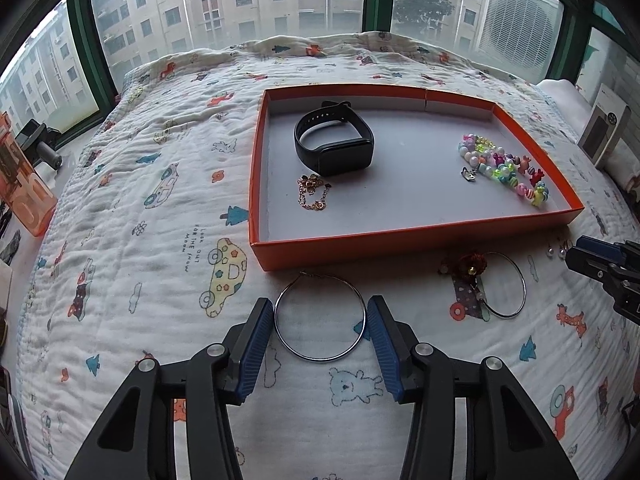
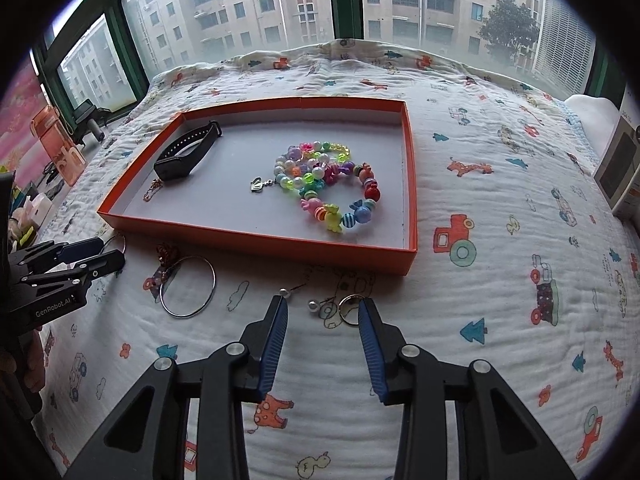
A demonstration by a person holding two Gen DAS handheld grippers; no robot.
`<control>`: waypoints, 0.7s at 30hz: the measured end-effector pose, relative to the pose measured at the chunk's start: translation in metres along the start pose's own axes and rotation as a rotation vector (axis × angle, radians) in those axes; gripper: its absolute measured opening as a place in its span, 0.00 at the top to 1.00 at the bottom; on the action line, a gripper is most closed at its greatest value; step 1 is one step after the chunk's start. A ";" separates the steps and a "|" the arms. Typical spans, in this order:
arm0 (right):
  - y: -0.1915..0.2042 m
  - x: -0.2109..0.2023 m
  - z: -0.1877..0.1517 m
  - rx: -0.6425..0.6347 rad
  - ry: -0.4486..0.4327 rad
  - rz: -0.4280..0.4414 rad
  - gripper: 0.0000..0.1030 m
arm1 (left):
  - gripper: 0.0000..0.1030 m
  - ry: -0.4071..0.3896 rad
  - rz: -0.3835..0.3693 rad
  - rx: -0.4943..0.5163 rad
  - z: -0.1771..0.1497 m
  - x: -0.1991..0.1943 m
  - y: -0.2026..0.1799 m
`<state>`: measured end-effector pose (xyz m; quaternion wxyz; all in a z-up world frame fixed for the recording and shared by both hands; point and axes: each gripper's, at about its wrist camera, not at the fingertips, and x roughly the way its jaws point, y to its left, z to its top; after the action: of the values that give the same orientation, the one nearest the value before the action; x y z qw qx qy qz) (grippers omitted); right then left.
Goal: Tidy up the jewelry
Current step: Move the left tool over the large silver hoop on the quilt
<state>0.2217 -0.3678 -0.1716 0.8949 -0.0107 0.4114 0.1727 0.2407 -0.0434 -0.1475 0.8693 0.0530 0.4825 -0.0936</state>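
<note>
Quilt carries orange tray holding watch, beads, chain. Before the tray, left gripper spread around thin silver hoop; right gripper spread near pearl earrings.

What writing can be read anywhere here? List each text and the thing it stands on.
"GenRobot.AI" - white print on the side of the left claw, seen from the right wrist view.
"LOOK OUT FOR THE MOON" - small print on the blanket, upside down beside the yellow car drawing; the last words are only just readable.
Large white letters on the orange bottle: partly hidden, not readable.
Print on the box at the right edge: too blurred to read.
</note>
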 end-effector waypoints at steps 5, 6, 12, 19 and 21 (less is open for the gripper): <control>0.006 -0.001 0.003 -0.045 -0.019 0.047 0.61 | 0.49 0.000 0.000 0.001 0.000 0.000 0.000; 0.007 0.000 0.004 -0.056 -0.020 0.056 0.61 | 0.49 0.001 0.000 0.001 0.000 0.000 0.000; 0.004 0.010 0.012 -0.131 -0.007 0.095 0.61 | 0.49 0.003 -0.003 -0.001 -0.001 -0.001 -0.001; -0.003 0.016 0.011 -0.224 0.030 0.134 0.61 | 0.49 0.003 -0.003 0.000 -0.001 0.000 -0.001; -0.004 0.016 0.010 -0.242 0.034 0.150 0.61 | 0.49 0.004 -0.004 0.000 -0.001 -0.001 -0.001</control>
<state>0.2399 -0.3656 -0.1774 0.8645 -0.0908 0.4024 0.2873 0.2392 -0.0438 -0.1476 0.8682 0.0525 0.4841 -0.0952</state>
